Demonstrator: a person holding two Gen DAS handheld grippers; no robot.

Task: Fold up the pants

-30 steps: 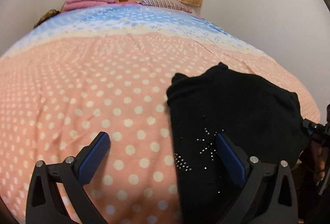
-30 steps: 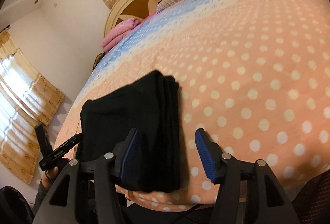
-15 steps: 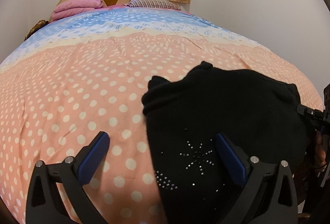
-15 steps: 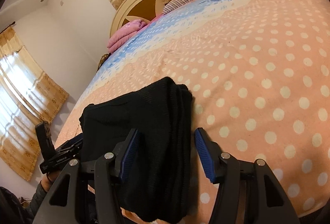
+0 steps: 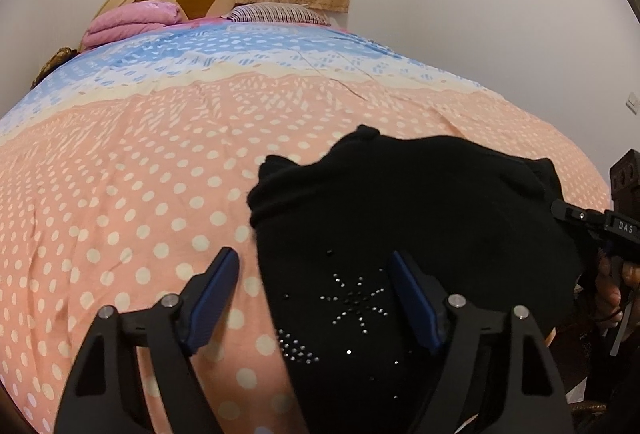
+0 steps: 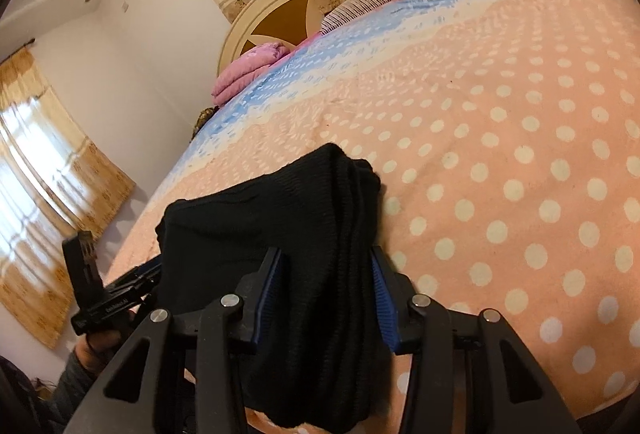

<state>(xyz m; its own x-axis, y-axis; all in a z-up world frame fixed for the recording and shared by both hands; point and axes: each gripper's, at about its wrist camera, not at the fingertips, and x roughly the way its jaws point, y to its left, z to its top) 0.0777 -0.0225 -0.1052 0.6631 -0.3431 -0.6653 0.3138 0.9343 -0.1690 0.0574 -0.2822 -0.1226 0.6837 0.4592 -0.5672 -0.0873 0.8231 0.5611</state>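
Two grippers work at the near edge of a bed where the folded black pants lie on the dotted cover. Left gripper has just been closing but stands released: its left pad is over bare cover, its right pad over the pants' studded star, and the pants' left edge lies between the jaws, untouched. Right gripper has just been closing too, and its blue pads press both sides of the pants' thick folded edge, grasping it
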